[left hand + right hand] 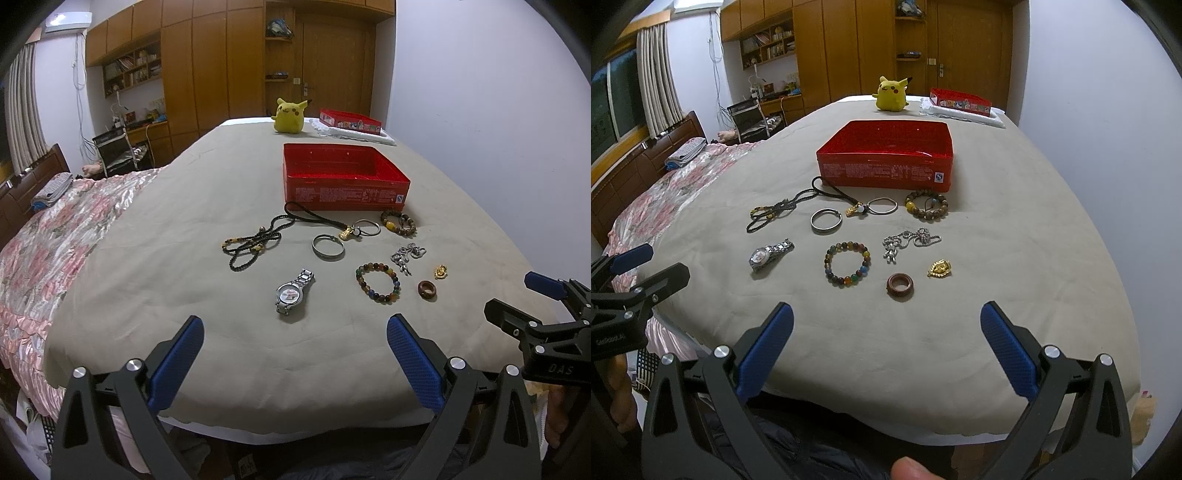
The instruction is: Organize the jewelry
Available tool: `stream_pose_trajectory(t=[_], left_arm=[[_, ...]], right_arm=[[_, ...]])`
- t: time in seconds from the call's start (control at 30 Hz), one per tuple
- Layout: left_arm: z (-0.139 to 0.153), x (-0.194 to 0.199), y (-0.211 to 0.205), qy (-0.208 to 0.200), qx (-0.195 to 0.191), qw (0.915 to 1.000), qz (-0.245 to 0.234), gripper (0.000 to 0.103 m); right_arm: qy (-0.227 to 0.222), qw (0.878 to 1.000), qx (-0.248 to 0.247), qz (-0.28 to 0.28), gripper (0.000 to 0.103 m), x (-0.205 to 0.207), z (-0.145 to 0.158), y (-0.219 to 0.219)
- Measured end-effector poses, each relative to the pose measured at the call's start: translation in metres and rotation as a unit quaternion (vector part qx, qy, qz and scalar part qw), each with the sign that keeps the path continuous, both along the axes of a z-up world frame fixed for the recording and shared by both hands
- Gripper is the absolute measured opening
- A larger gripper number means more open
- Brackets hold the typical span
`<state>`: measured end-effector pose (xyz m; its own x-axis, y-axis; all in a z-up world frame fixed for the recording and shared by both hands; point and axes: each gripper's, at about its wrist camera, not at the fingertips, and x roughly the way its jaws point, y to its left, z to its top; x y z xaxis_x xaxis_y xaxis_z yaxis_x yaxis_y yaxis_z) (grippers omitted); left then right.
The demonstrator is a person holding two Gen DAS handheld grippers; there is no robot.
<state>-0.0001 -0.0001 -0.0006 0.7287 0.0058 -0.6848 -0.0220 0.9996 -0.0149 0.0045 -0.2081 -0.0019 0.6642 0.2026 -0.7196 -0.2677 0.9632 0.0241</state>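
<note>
An open red tin box [343, 181] [886, 155] stands on the beige bed cover. In front of it lie a silver watch [293, 292] [771, 254], a multicoloured bead bracelet [376, 281] [847, 264], a brown ring [427, 290] [899, 286], a gold pendant [440, 272] [940, 268], a silver chain [406, 256] [908, 242], a silver bangle [328, 247] [826, 220], a brown bead bracelet [399, 222] [926, 205] and a black cord necklace [255, 242] [779, 212]. My left gripper [295, 350] and my right gripper [886, 339] are both open and empty, short of the jewelry.
A yellow plush toy [289, 115] [892, 93] and a second red box [349, 122] on a white cloth sit at the far end. A floral quilt [55, 240] lies on the left. A wall runs along the right.
</note>
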Motion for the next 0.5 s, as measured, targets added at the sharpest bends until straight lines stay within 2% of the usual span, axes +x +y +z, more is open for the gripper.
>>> stream_pose_trajectory(t=[0.5], left_arm=[[0.0,-0.001,0.0022,0.001,-0.001,1.0,0.003,0.099]], right_arm=[[0.002,1.0,0.005,0.005,0.1,-0.0023,-0.0027,-0.0006]])
